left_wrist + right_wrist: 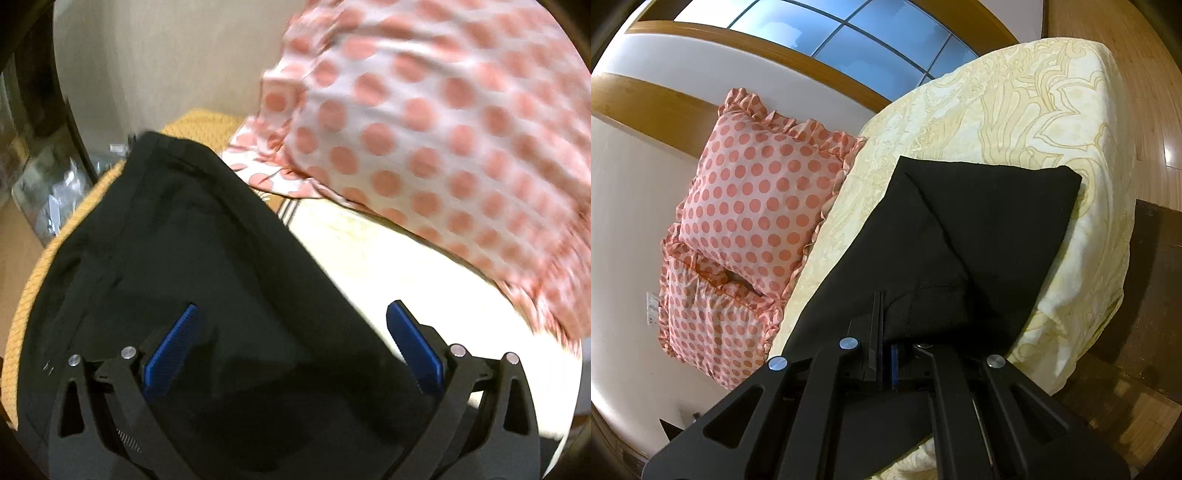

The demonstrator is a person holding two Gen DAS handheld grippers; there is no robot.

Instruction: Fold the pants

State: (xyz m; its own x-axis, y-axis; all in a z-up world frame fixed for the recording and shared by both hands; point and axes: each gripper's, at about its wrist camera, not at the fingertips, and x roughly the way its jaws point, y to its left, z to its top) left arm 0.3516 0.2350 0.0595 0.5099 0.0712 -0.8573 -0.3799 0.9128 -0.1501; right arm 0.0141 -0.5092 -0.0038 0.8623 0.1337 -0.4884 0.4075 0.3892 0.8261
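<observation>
The black pants [960, 236] lie at centre frame on my cream bedspread [1015, 110], already doubled over, one diagonal fold edge visible. My right gripper [886, 332] is clamped on the near cloth edge at lower centre. My left gripper [291, 339] hangs spread, holding nothing, above the pants. Remaining, I judge: a further fold, though blur obscures the layers. Dotted pillows [757, 199] sit at left.

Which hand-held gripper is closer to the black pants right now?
Right. The right hand-held gripper is shut on the black pants, gripping their near edge. The left hand-held gripper is open just above the pants, not gripping them.
</observation>
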